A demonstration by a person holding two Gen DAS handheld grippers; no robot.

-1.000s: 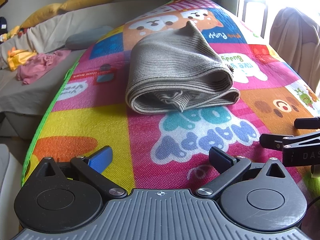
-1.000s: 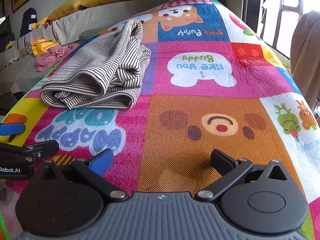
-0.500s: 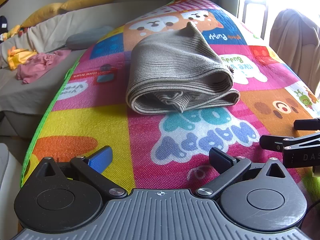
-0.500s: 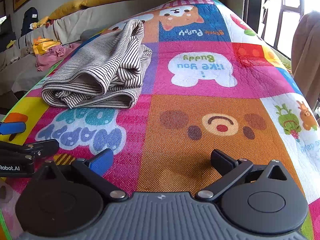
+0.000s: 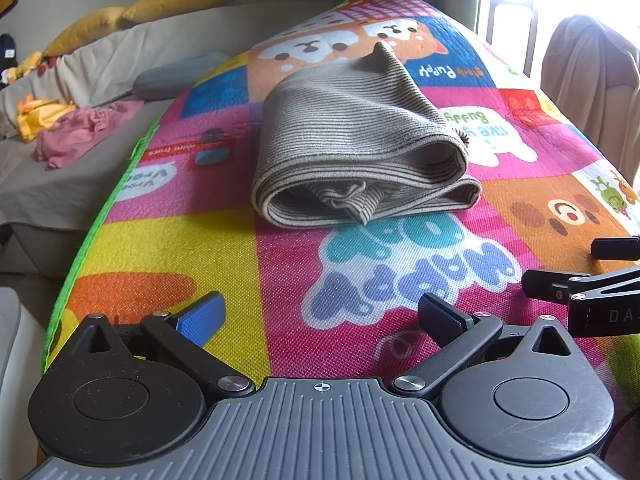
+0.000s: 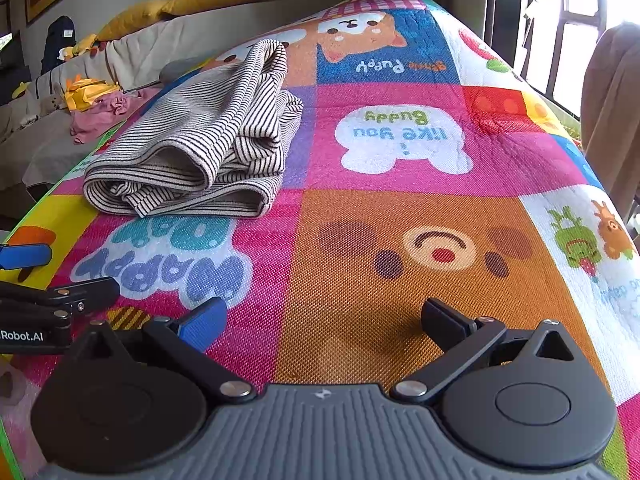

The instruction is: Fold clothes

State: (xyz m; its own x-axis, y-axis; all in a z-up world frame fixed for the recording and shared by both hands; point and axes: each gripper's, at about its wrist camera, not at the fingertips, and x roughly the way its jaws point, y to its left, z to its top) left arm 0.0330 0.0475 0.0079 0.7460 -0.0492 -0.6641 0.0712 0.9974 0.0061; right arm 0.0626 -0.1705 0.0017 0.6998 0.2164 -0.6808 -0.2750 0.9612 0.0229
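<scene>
The striped garment [image 5: 360,160] lies folded in a loose bundle on the cartoon play mat [image 6: 400,288], well ahead of both grippers. The left gripper [image 5: 320,312] and right gripper [image 6: 324,316] have their fingers spread wide, holding nothing. The slack top layer could slide open if one edge is pinched alone.

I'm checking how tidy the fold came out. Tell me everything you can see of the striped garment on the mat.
The striped garment is a soft knit with thin dark and pale stripes, folded into a loose, thick bundle of several layers. Its near edge shows rolled folds with a crumpled bit tucked between them, and one corner pokes up at the far end. It lies flat on the colourful mat, just beyond the "Happy Day" print. Neither gripper touches it.
</scene>
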